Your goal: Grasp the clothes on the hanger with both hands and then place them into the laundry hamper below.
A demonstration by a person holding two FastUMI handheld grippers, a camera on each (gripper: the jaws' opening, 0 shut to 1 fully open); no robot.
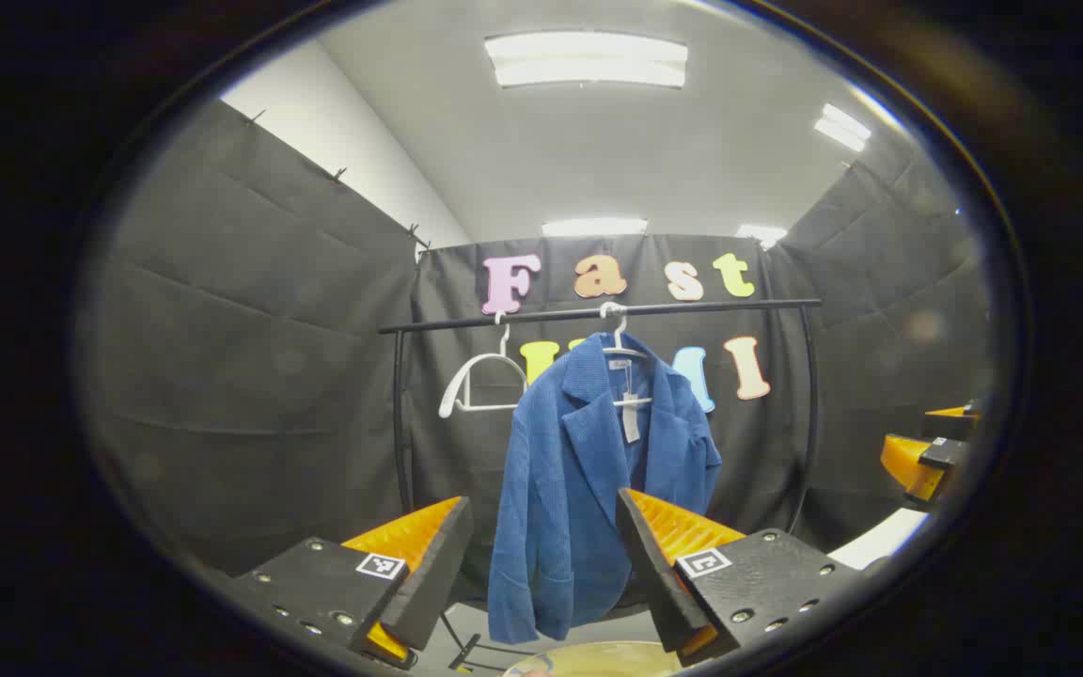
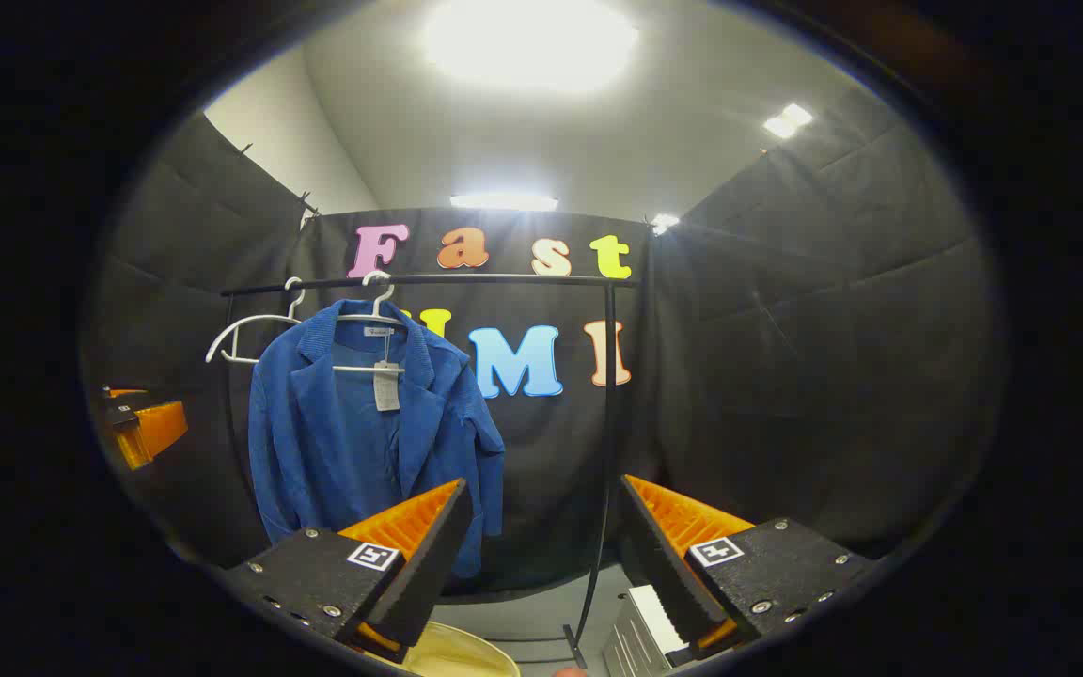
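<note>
1. Left tool (image 1: 543,555) spread apart, gripping nothing, aimed at blue jacket (image 1: 588,489).
2. Right tool (image 2: 543,555) likewise apart, jacket (image 2: 363,432) off to its left.
3. Jacket draped on white hanger (image 1: 619,350) on black rail (image 1: 598,312); spare hanger (image 1: 480,381) beside.
4. Pale hamper rim (image 1: 598,658) below.

Booth interior as I saw it through both gripper views.

Black cloth walls (image 1: 250,357) closed me in on three sides, pinned along their top edge at upper left against a white wall (image 1: 335,122). Ceiling light panels (image 1: 587,58) glared at top centre, brightest in the right gripper view. A black clothes rail (image 2: 429,279) crossed the middle, with grey floor (image 2: 532,621) at the bottom.
</note>
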